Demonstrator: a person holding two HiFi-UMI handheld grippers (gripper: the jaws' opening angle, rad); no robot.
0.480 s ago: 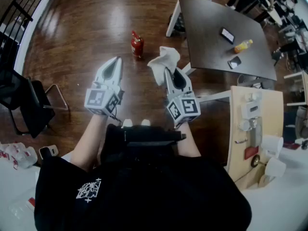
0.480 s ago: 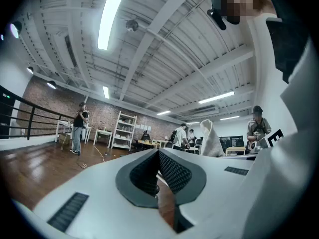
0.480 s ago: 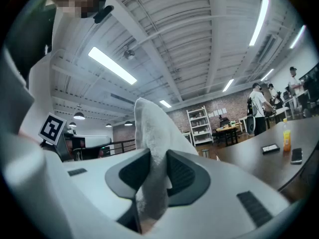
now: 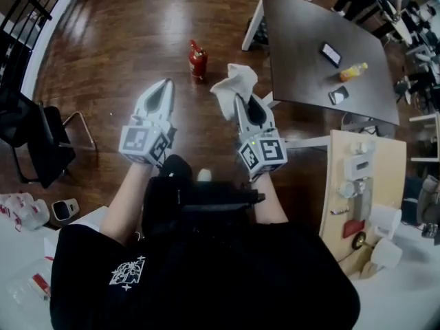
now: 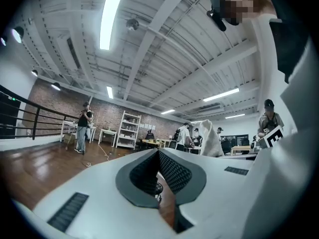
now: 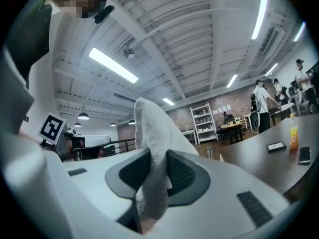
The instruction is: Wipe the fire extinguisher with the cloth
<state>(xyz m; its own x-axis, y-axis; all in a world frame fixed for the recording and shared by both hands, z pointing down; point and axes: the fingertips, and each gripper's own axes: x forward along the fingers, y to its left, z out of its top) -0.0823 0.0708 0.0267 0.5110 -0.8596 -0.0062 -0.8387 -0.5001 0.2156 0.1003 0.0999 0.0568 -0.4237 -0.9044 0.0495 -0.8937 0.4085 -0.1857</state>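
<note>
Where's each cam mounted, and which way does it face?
Head view: on the person's head, steeply down at the floor, fire extinguisher, left claw, right claw; forearms and black top show.
Left gripper view: on left claw, along its shut jaws, tilted up at ceiling; black top upper right.
Right gripper view: on right claw, along jaws shut on cloth, up at ceiling; black top upper left.
Shared: cloth shows in all three.
</note>
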